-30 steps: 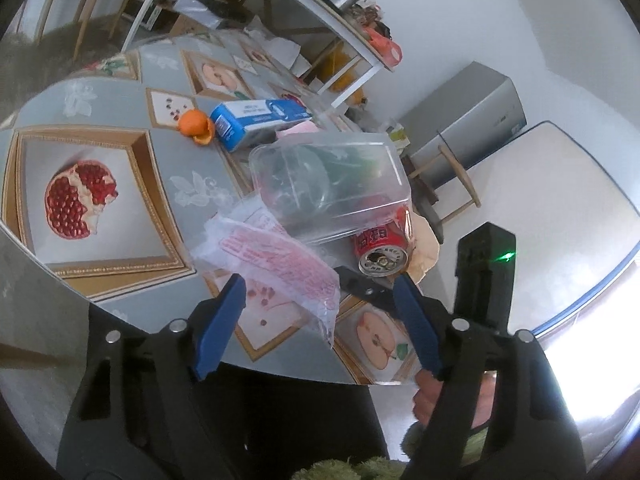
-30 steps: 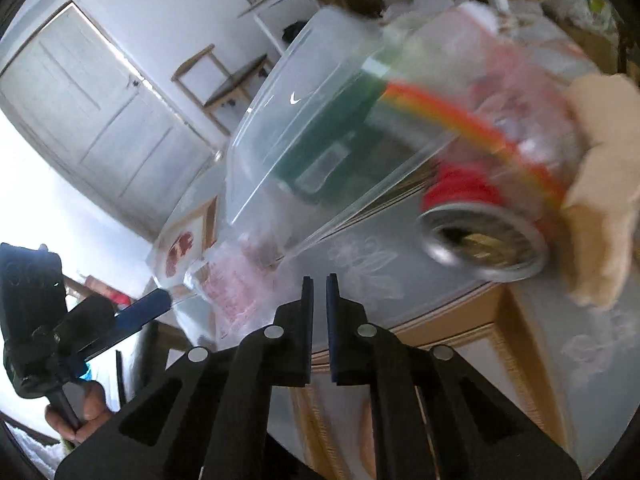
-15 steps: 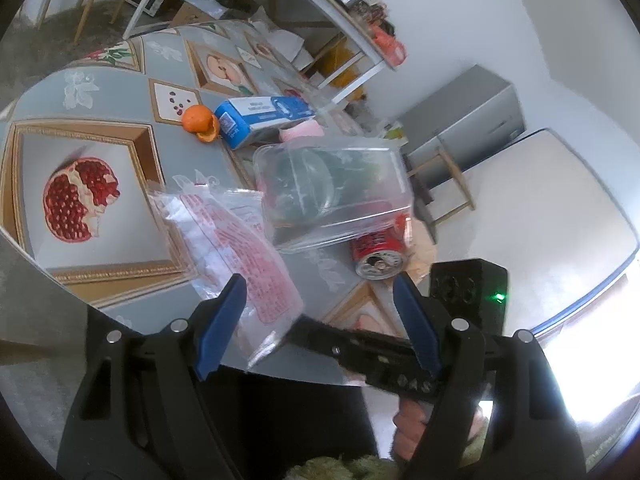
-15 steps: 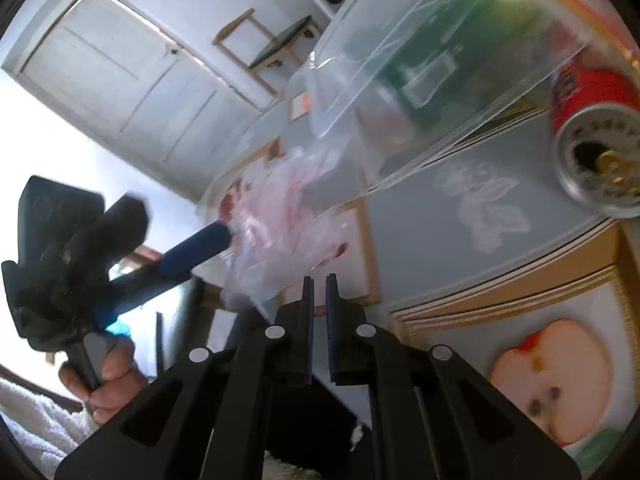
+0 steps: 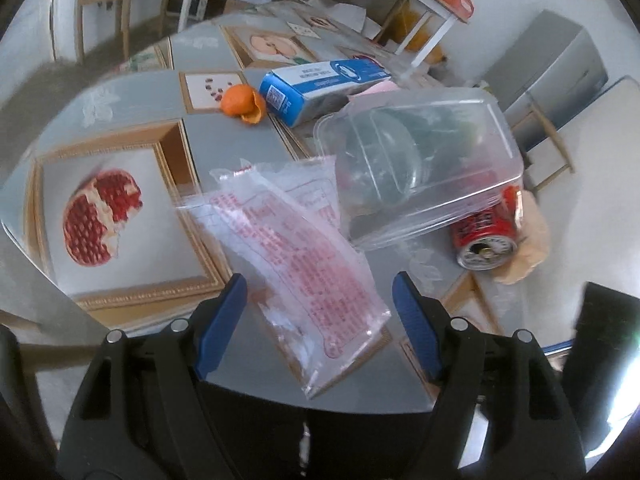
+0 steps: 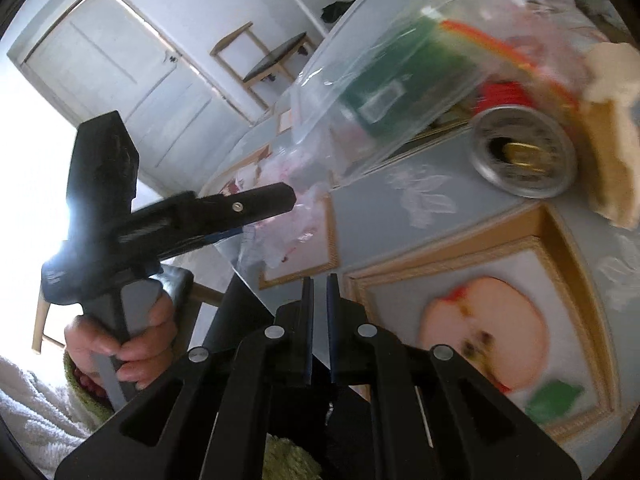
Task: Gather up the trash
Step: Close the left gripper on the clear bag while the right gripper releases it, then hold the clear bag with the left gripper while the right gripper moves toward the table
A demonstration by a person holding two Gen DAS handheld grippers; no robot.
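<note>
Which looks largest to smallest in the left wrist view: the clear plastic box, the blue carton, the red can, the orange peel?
1. clear plastic box
2. blue carton
3. red can
4. orange peel
The carton and peel lie farther from the camera, so their true sizes stay unsure.

Bag [image 5: 304, 264] lies on table [image 5: 224, 144] at the near edge, between the spread fingers of the left gripper [image 5: 320, 304], untouched. Behind-right of bag: tub [image 5: 424, 160], tilted, one end propped on can [image 5: 486, 236], which lies on its side. Paper [image 5: 528, 248] right of can. Behind tub: carton [image 5: 320, 84]; peel [image 5: 244, 104] just left of carton.
</note>
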